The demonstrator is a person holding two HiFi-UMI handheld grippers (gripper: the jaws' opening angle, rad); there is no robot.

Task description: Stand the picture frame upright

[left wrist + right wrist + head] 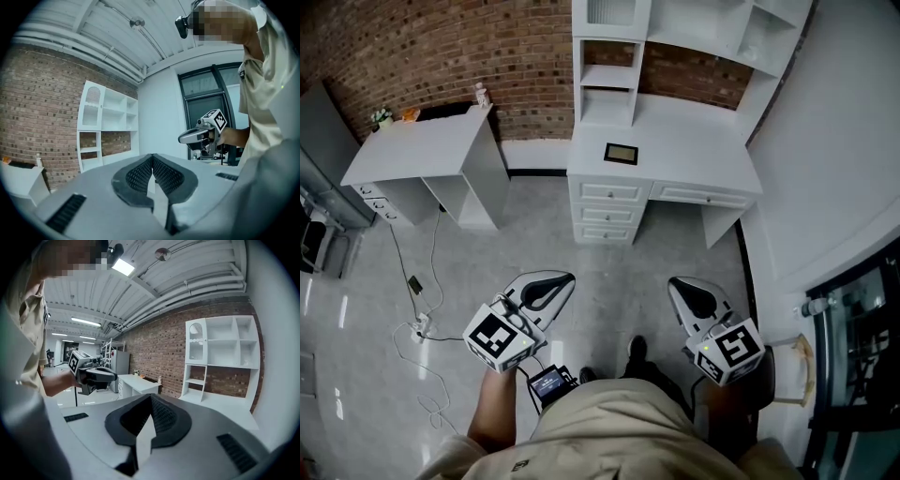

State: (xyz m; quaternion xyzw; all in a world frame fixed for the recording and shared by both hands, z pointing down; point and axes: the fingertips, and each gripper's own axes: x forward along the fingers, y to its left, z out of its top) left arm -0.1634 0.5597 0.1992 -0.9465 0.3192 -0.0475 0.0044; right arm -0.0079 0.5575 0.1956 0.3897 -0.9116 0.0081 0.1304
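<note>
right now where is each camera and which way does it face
Head view: on head, steeply down at desk, picture frame; left gripper, right gripper, forearm show.
Left gripper view: on it, along shut jaws toward shelf unit; shirt shows.
Right gripper view: on it, along shut jaws; shirt shows.
Gripper views share shelf unit, other gripper.

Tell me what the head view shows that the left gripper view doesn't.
Head view only: the frame lying flat on the desk, and cables on the floor. Left gripper view only: the ceiling and its pipes. Both: the brick wall, the shelves and the right gripper.
</note>
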